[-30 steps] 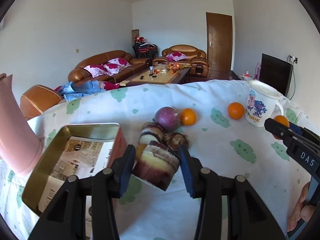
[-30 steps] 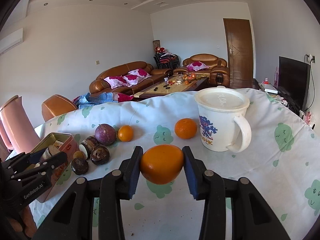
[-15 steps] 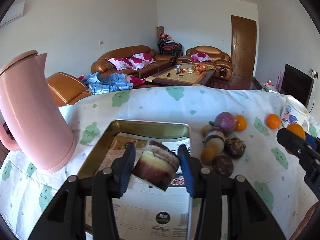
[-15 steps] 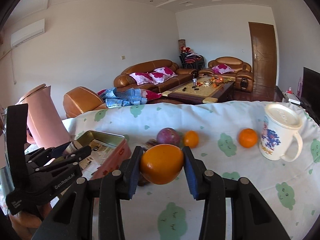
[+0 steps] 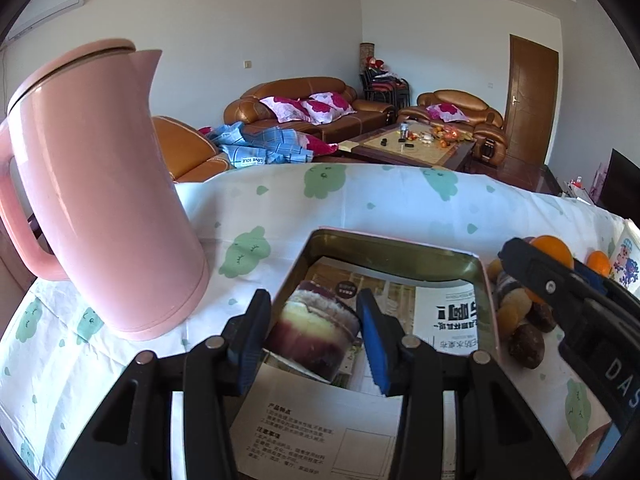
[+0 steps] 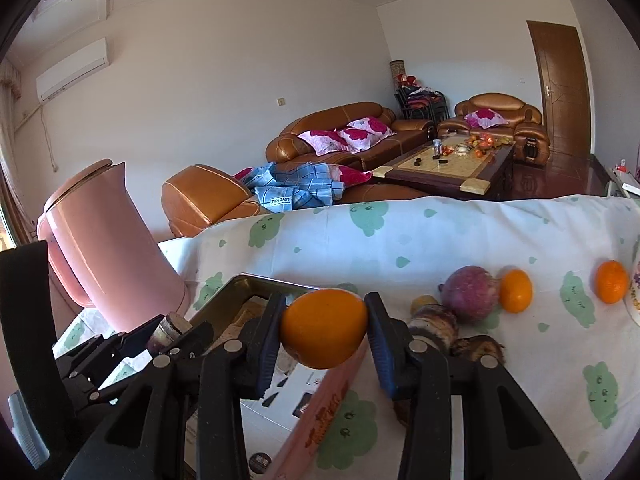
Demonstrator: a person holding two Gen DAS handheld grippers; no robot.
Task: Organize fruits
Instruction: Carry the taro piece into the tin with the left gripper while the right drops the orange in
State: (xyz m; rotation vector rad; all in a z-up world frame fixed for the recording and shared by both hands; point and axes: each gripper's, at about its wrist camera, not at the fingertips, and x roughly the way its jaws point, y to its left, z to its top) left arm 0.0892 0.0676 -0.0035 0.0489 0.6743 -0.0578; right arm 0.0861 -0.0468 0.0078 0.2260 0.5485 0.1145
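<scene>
My left gripper (image 5: 314, 336) is shut on a cut purple-and-cream fruit piece (image 5: 312, 330), held over the near left corner of the open metal tin (image 5: 394, 246), which is lined with printed paper. My right gripper (image 6: 325, 336) is shut on an orange (image 6: 324, 334) above the tin's right wall (image 6: 332, 412). The same gripper shows at the right of the left wrist view, its orange (image 5: 551, 251) peeking out. To the right of the tin lie a round purple fruit (image 6: 472, 294), two oranges (image 6: 516, 291) (image 6: 611, 281) and several brown and striped pieces (image 6: 434, 326).
A tall pink kettle (image 5: 96, 188) stands just left of the tin. A printed white mug (image 5: 629, 258) sits at the right edge. The table wears a white cloth with green cloud prints (image 6: 440, 232). Sofas and a coffee table lie beyond its far edge.
Both grippers have swung left with their loads, from the fruit pile and the mug to over the tin. The kettle now fills the left of the left wrist view.
</scene>
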